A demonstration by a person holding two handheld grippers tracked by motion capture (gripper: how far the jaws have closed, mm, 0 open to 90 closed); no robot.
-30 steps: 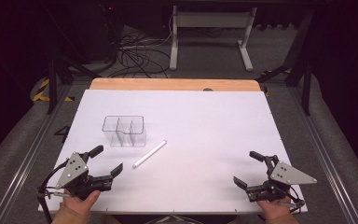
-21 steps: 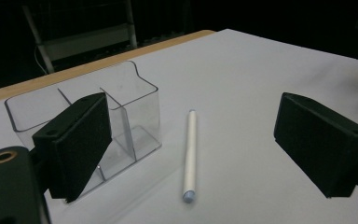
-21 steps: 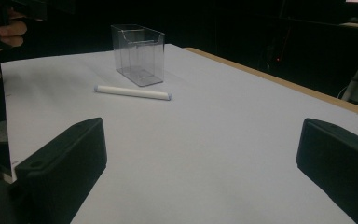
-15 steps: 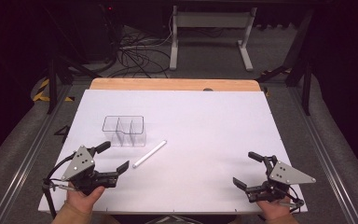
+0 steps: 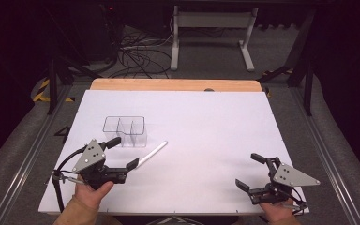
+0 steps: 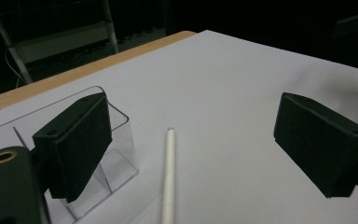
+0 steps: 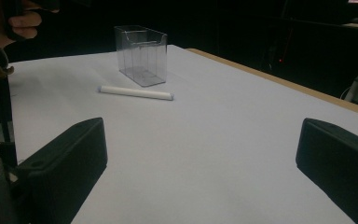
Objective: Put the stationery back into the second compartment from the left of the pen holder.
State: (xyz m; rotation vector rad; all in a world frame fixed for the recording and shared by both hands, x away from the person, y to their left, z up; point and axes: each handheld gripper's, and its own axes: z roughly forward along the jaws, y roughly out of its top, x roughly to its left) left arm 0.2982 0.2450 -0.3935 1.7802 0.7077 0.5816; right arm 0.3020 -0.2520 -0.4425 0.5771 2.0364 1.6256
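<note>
The white stick (image 5: 152, 153) lies flat on the white table (image 5: 206, 122), just beside the near right corner of the clear box (image 5: 124, 131) and apart from it. Its long axis runs diagonally, near end toward the left gripper (image 5: 121, 153), far end up and to the right. In the left gripper view the stick (image 6: 168, 175) runs straight ahead between the two jaws, which stand wide apart and hold nothing. The left gripper is much the nearer, its lower jaw tip just beside the stick's near end. The right gripper (image 5: 251, 171), also spread open and empty, rests well apart at the table's near right edge. Judgement: a grasp across the stick falls to the left hand.
</note>
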